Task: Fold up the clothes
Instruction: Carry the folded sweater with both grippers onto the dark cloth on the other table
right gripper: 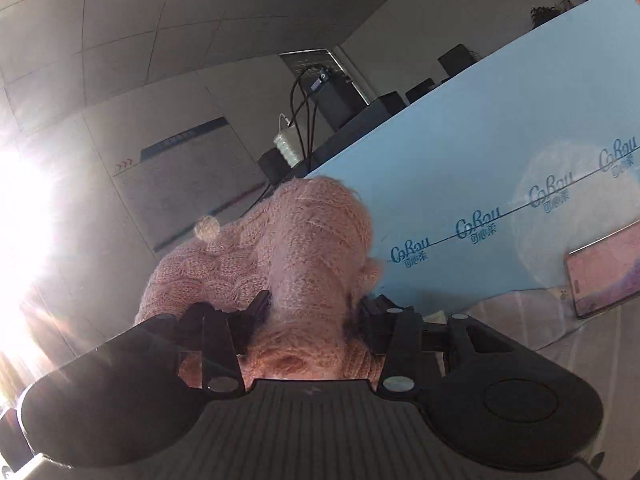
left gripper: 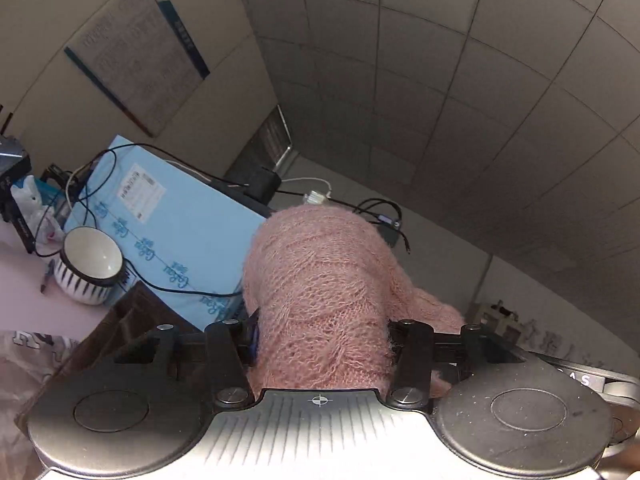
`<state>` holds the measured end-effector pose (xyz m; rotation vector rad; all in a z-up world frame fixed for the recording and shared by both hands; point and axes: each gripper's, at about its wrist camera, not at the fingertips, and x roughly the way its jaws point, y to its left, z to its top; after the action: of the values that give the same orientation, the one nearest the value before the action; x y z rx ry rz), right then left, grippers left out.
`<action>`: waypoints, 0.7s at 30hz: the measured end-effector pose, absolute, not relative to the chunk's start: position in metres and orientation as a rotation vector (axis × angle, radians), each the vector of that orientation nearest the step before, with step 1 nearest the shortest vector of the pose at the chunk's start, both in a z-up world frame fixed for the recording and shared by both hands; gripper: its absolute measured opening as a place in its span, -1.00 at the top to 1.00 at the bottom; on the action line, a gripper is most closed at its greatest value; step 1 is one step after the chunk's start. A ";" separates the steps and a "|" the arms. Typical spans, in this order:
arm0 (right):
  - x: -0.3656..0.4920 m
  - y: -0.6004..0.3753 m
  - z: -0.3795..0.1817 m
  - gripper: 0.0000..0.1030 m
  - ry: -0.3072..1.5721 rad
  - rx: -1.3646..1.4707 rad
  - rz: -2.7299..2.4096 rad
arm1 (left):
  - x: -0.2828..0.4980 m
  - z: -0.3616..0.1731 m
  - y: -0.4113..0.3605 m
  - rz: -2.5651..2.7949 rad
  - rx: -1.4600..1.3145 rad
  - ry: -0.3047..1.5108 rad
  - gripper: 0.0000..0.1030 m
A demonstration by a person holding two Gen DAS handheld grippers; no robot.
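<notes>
Your left tongs (left gripper: 322, 340) grip a bunched fold of a pink, loosely knitted garment (left gripper: 316, 276), fuzzy and open-meshed with raised cable ribs; the wad bulges forward between the two black fingers and hides their tips. Your right tongs (right gripper: 310, 320) clamp another bunch of the same pink knit (right gripper: 304, 248), which mounds up in front of the lens and carries a small pale pompom (right gripper: 207, 227) on its left side. In both views the knit fills the gap between the fingers and blocks the middle of the scene.

Behind the knit stands a light blue printed panel (left gripper: 176, 232), smooth and flat, with black cables (left gripper: 104, 184) draped over it. In the left view a round bowl (left gripper: 90, 266), white inside with dark stripes outside, rests on the pale desk (left gripper: 24, 292) beside a pen (left gripper: 47, 276). In the right view a phone (right gripper: 604, 276) leans against the blue panel. A wall poster (left gripper: 136, 52) and grey ceiling tiles (left gripper: 440, 60) lie beyond.
</notes>
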<state>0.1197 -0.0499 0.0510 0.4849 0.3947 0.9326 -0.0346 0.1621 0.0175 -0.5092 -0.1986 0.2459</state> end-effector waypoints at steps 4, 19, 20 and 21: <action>0.132 -0.009 0.030 0.21 0.416 0.419 0.979 | -0.033 0.008 0.182 0.385 -0.528 -0.147 0.08; 0.172 0.034 -0.020 -0.28 0.544 0.296 0.938 | 0.002 -0.015 0.189 0.608 -0.465 0.020 -0.75; 0.173 0.034 -0.021 -0.30 0.553 0.294 0.932 | 0.001 -0.014 0.189 0.608 -0.470 0.022 -0.77; 0.173 0.034 -0.021 -0.32 0.558 0.286 0.928 | 0.001 -0.014 0.190 0.609 -0.474 0.024 -0.77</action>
<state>0.1732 0.0339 -0.0207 0.2857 0.5581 0.9277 0.0009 0.1895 -0.0138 -0.4740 0.0244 0.6091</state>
